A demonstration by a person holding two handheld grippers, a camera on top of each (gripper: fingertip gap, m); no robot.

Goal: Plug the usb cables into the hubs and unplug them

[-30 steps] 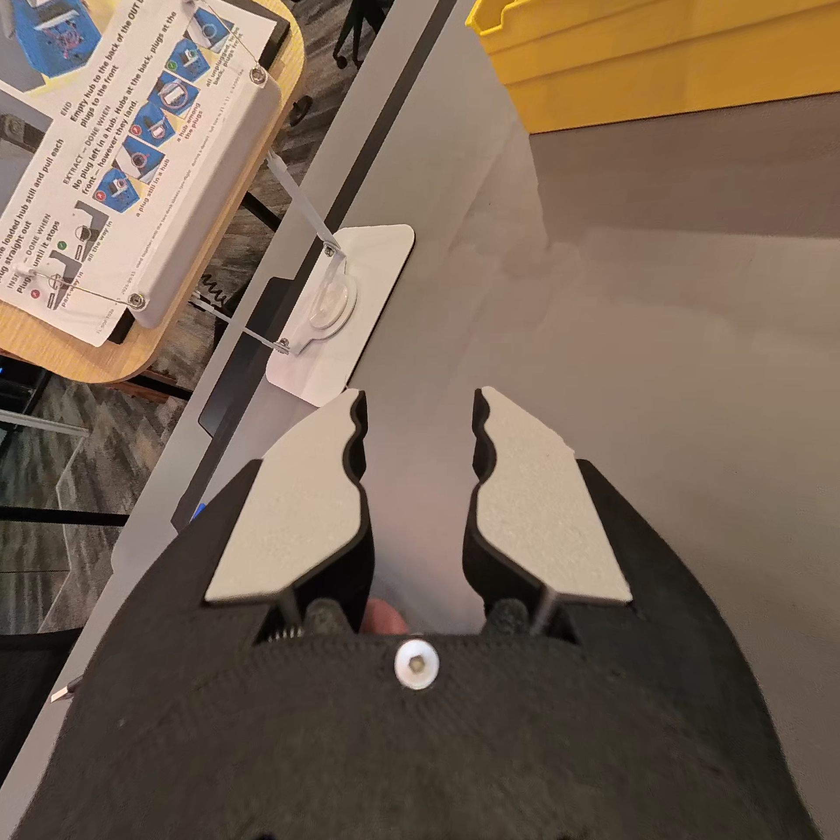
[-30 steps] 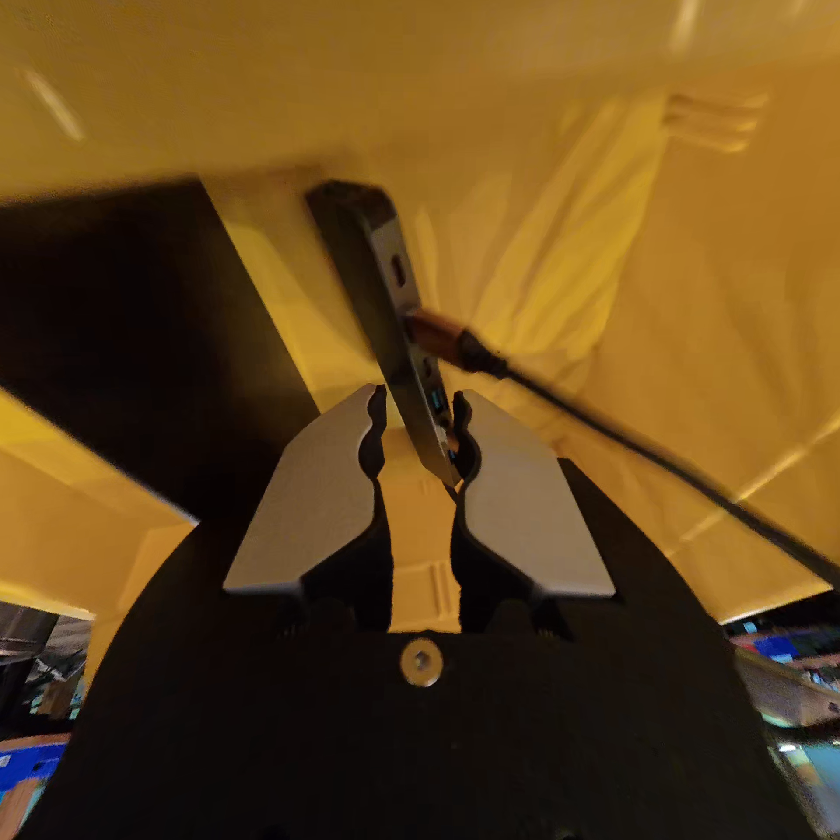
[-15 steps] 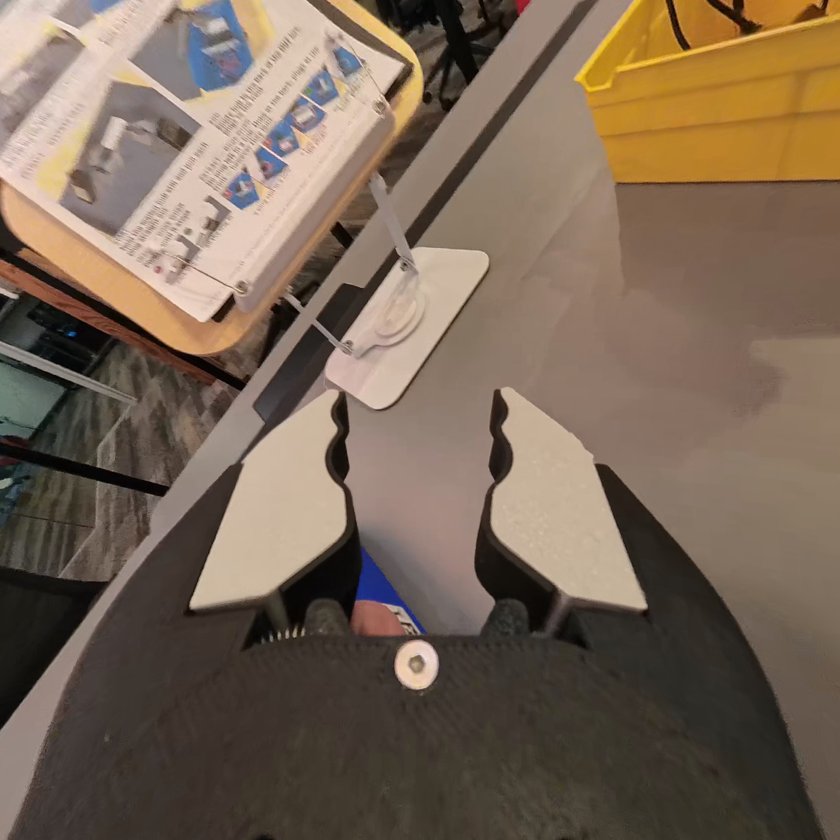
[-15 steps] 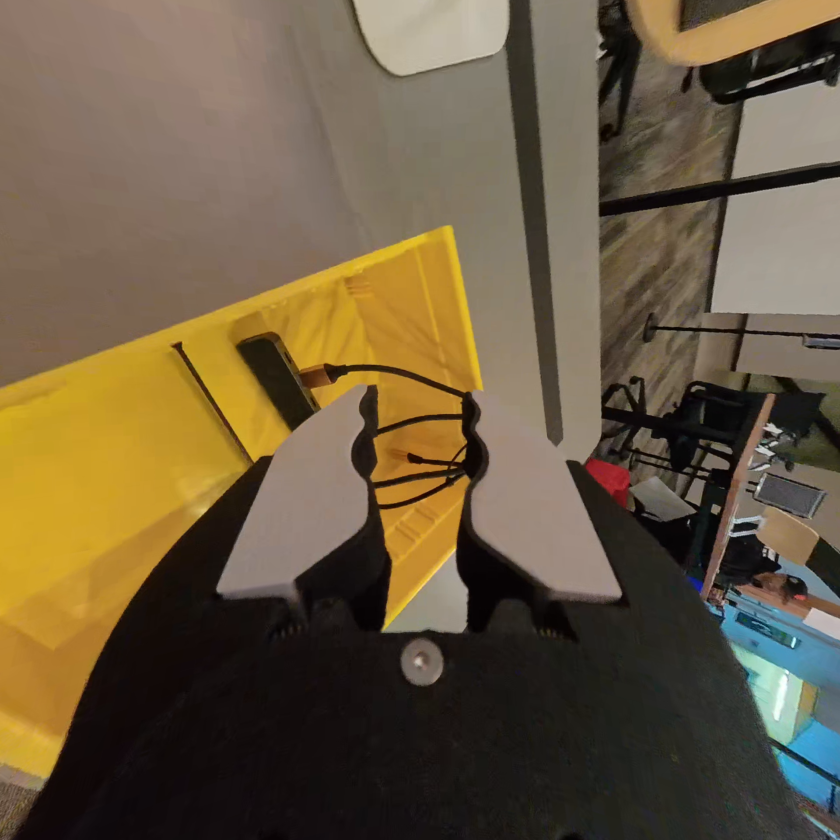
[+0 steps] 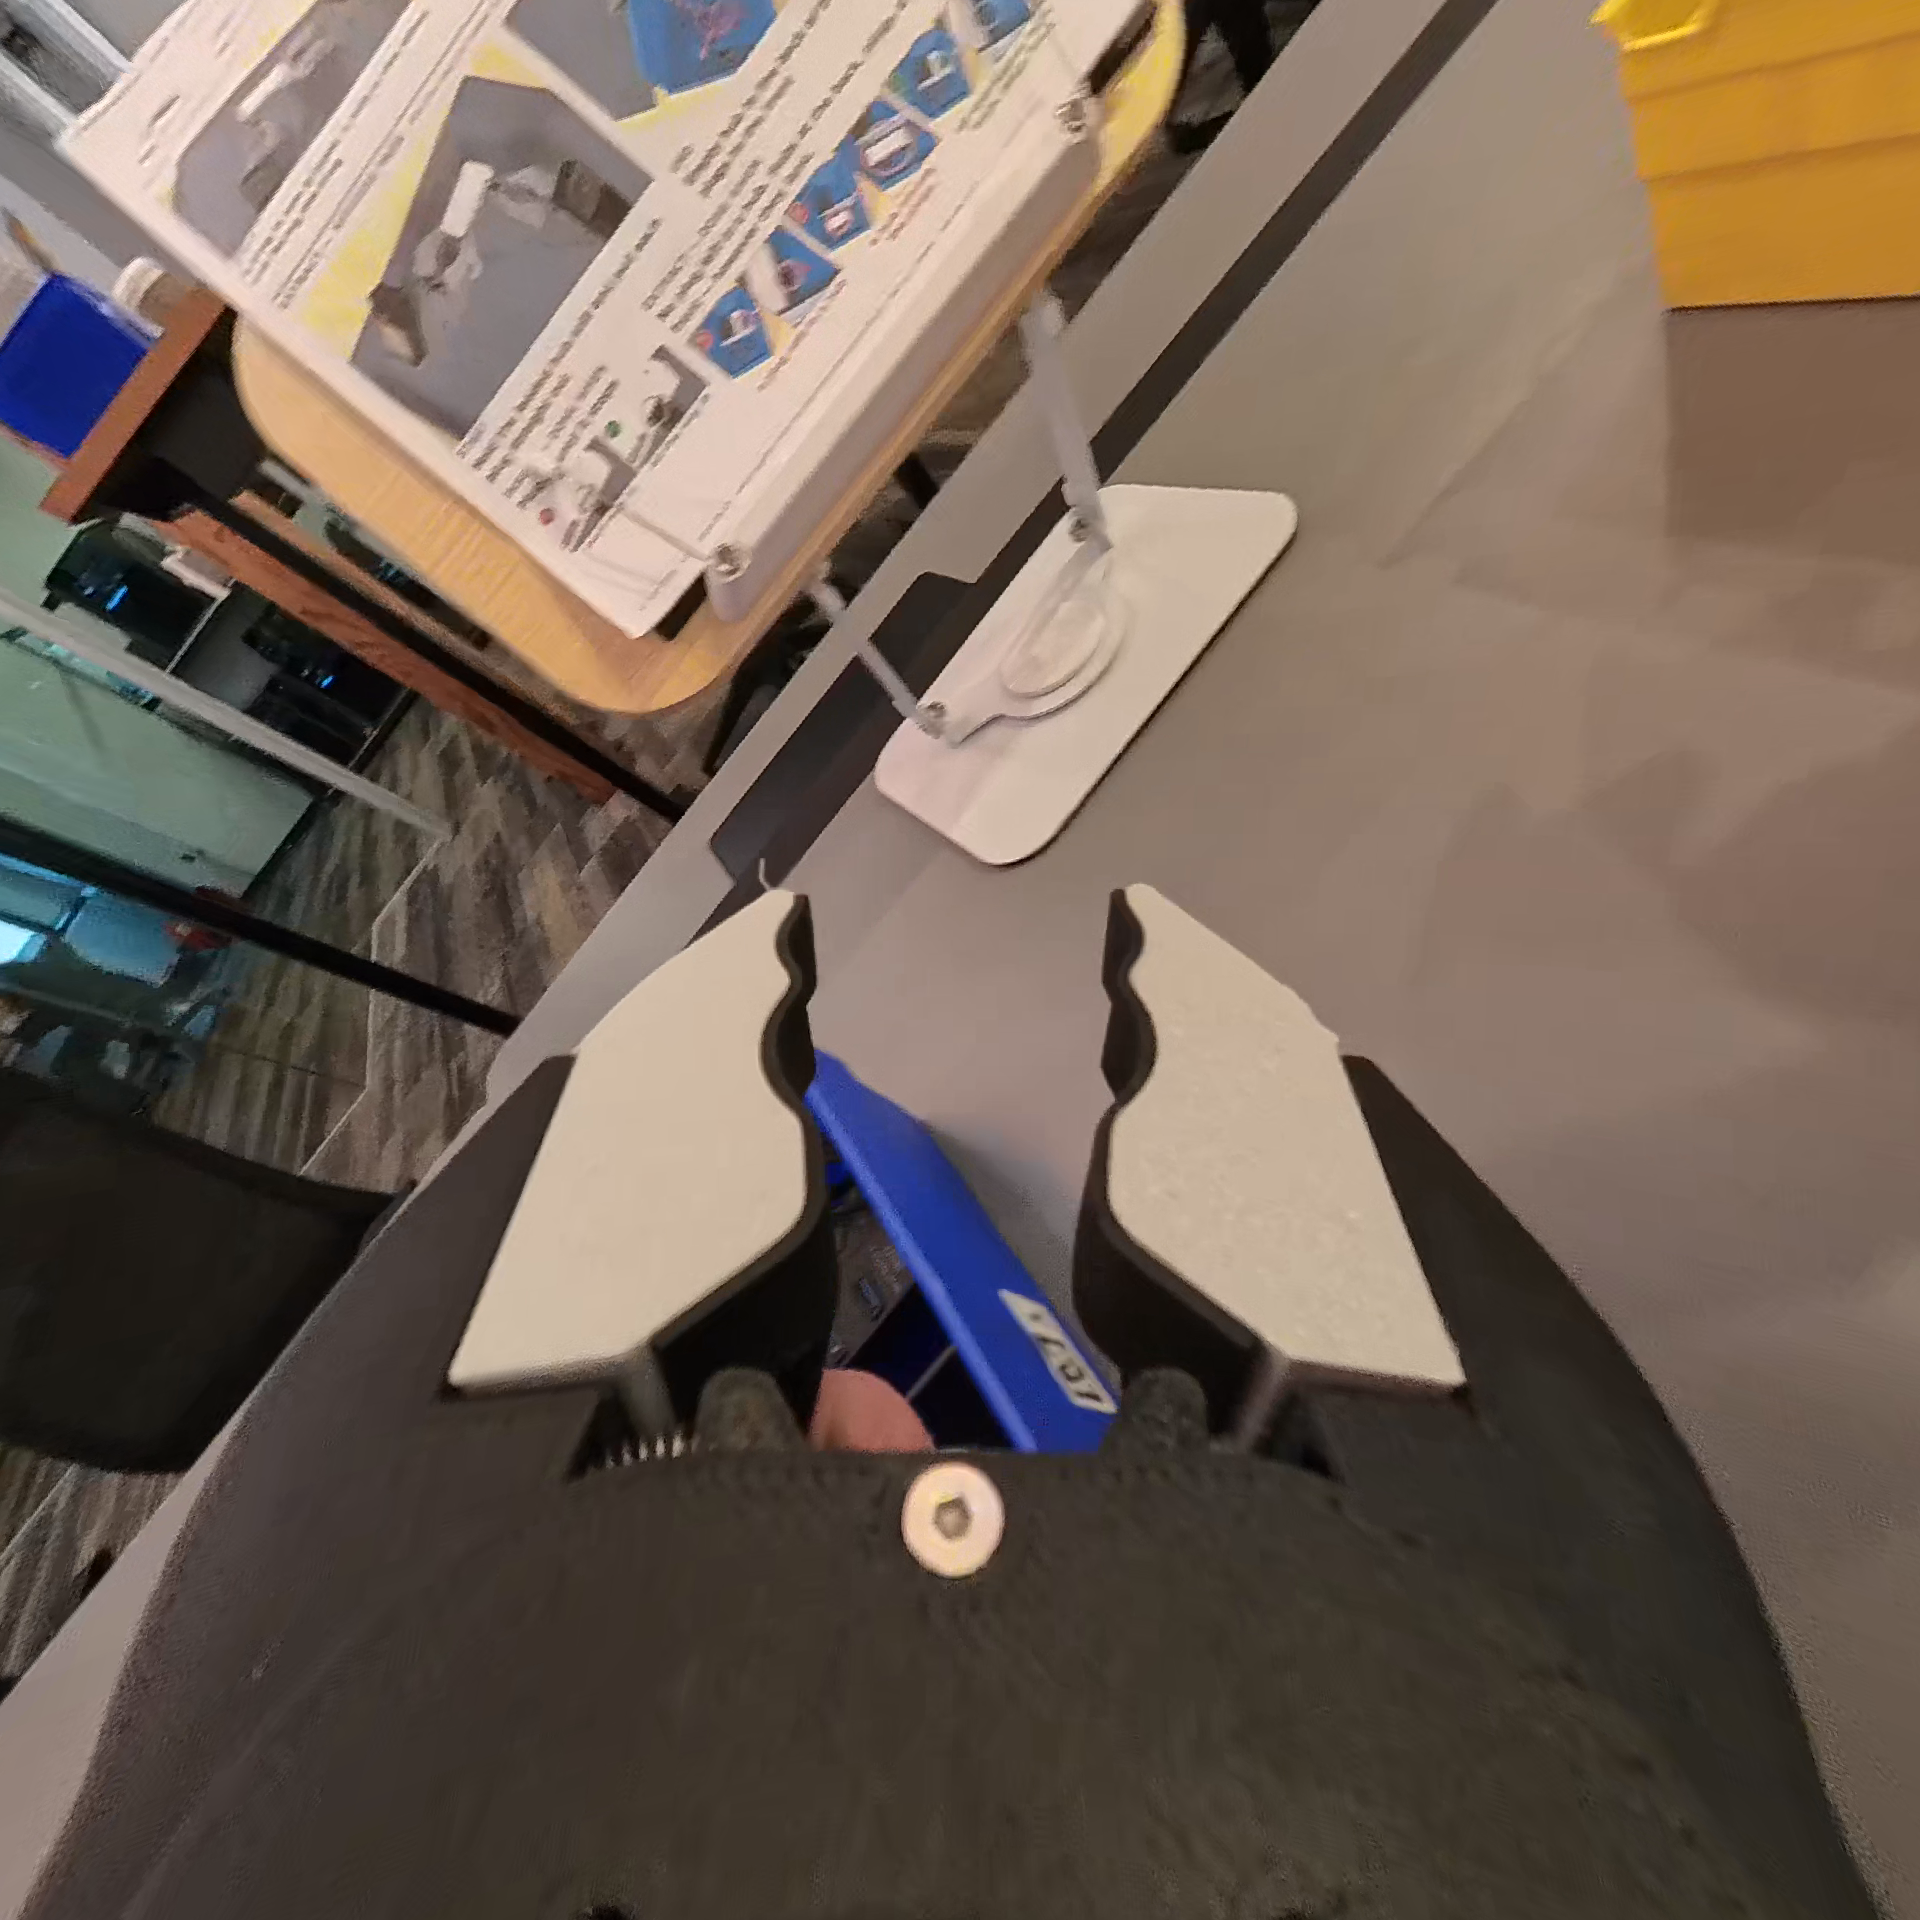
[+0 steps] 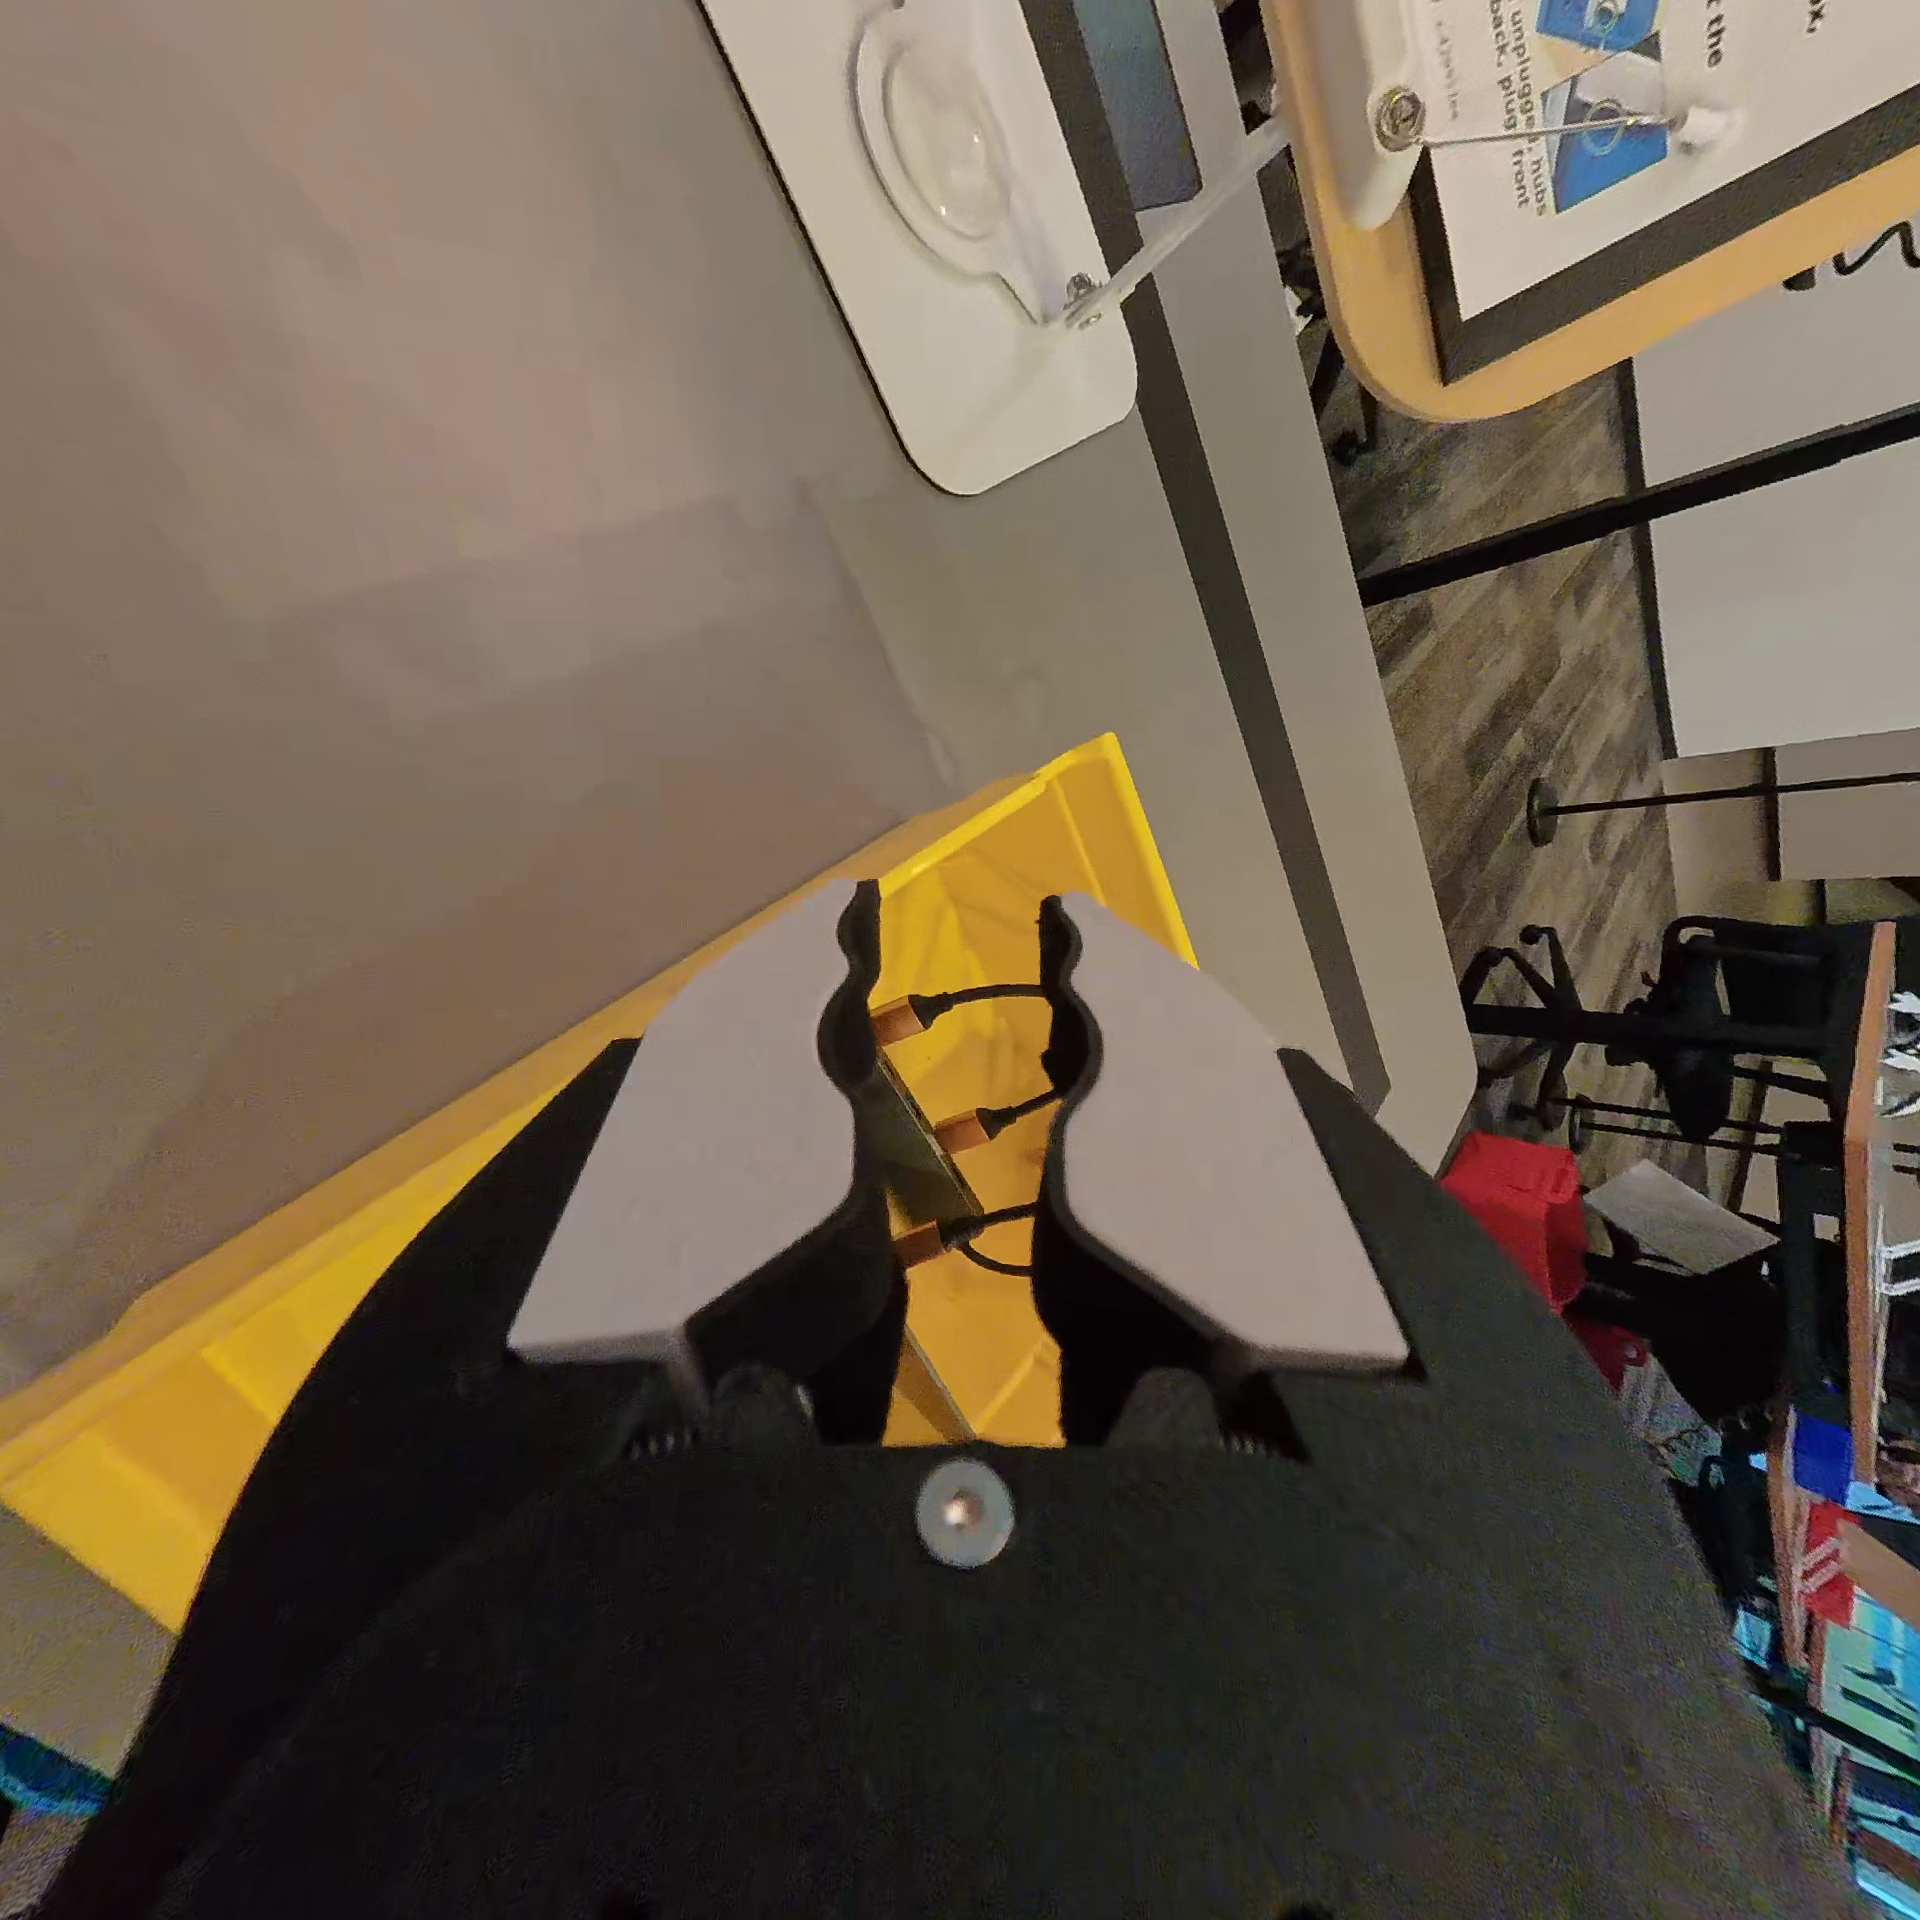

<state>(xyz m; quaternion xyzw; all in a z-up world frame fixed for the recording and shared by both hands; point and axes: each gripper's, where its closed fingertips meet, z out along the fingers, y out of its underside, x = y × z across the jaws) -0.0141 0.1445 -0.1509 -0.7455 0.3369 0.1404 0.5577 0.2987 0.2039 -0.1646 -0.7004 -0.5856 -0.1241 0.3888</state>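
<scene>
You are holding the left gripper (image 5: 956, 935) above the grey table (image 5: 1507, 831) near its edge, with its jaws spread wide and nothing lying between the fingertips. Under the left gripper, a blue bin (image 5: 935, 1226) is showing through the gap between the fingers, with a white label on its rim; what is lying inside it is too dark to make out. Ahead of the left gripper, the white base of a document stand (image 5: 1091, 675) is sitting on the table, and its thin arms are carrying an instruction sheet (image 5: 623, 260) out past the table edge. A yellow bin (image 5: 1787, 156) is standing at the far right of that view. You are holding the right gripper (image 6: 958, 920) over the open yellow bin (image 6: 1091, 831), with its jaws parted and gripping nothing. Down inside that bin, seen through the gap, a slim dark hub (image 6: 920, 1143) is lying at a slant, and three copper-coloured USB plugs (image 6: 961, 1132) with black cables (image 6: 997, 997) are sitting along its side, apparently plugged in. The cables are curving off to the right behind the gripper's right finger. The stand's white base (image 6: 987, 343) is lying farther off on the table in the right wrist view.
</scene>
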